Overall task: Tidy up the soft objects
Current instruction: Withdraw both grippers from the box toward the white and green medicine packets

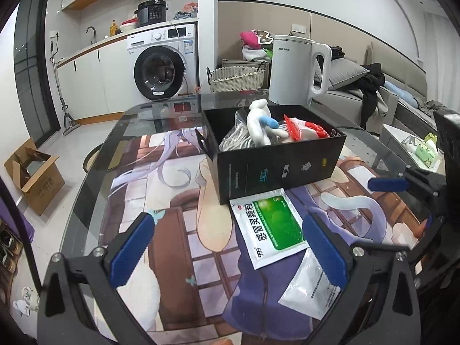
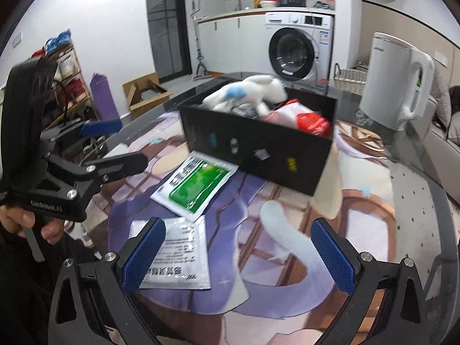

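A black box (image 1: 276, 166) (image 2: 258, 152) sits on the table and holds a white plush toy (image 1: 260, 120) (image 2: 247, 93), a red-and-white packet (image 1: 304, 130) (image 2: 302, 118) and a clear bag (image 1: 235, 139). A green-and-white medicine sachet (image 1: 270, 227) (image 2: 195, 184) lies flat in front of the box. A white sachet (image 1: 310, 287) (image 2: 178, 254) lies nearer me. My left gripper (image 1: 230, 241) is open and empty above the mat, beside the green sachet. My right gripper (image 2: 237, 248) is open and empty, its left finger over the white sachet.
A white electric kettle (image 1: 299, 72) (image 2: 396, 86) stands behind the box. The glass table carries a printed mat (image 1: 172, 201). A wicker basket (image 1: 235, 77), a washing machine (image 1: 164, 63), a cardboard box on the floor (image 1: 34, 175) and a sofa (image 1: 388, 95) lie beyond the table.
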{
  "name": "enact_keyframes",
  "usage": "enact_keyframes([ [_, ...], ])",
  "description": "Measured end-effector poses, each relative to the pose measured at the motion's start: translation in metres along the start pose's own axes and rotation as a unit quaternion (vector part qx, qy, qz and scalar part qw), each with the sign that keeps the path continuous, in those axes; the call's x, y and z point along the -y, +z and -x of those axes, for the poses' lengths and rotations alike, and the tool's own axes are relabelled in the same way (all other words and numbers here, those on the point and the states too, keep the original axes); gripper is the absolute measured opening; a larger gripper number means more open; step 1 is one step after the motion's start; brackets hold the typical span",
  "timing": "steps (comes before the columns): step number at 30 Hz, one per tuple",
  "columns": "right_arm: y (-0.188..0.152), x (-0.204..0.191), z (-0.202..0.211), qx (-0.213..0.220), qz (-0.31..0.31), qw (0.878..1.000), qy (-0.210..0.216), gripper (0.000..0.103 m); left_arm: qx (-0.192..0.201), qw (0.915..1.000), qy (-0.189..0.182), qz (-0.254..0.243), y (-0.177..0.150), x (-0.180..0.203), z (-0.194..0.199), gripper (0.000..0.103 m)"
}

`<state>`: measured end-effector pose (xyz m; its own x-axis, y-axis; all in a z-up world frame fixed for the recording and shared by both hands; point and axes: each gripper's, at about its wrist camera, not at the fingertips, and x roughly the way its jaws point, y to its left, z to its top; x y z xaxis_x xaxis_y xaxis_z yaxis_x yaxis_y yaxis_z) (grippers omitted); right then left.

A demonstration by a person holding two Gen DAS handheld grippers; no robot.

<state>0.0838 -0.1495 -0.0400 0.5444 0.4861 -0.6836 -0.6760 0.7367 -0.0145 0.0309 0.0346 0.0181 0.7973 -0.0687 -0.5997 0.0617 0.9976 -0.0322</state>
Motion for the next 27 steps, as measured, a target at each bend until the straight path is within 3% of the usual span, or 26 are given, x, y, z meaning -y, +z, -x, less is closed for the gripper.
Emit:
enact_keyframes([
  [13, -0.006, -0.046, -0.031, -0.048, 0.042, 0.997, 0.05, 0.102, -0.006, 0.9996, 0.006, 0.028, -0.001, -0.019, -0.004, 0.103],
  [17, -0.009, -0.055, -0.035, -0.049, 0.065, 0.996, 0.035, 0.102, -0.009, 0.9995, 0.006, 0.029, -0.002, -0.019, -0.006, 0.103],
  [27, -0.008, -0.029, -0.035, -0.049, 0.04, 0.998, 0.01, 0.102, -0.02, 0.9994, 0.005, 0.027, -0.004, -0.017, -0.013, 0.103],
])
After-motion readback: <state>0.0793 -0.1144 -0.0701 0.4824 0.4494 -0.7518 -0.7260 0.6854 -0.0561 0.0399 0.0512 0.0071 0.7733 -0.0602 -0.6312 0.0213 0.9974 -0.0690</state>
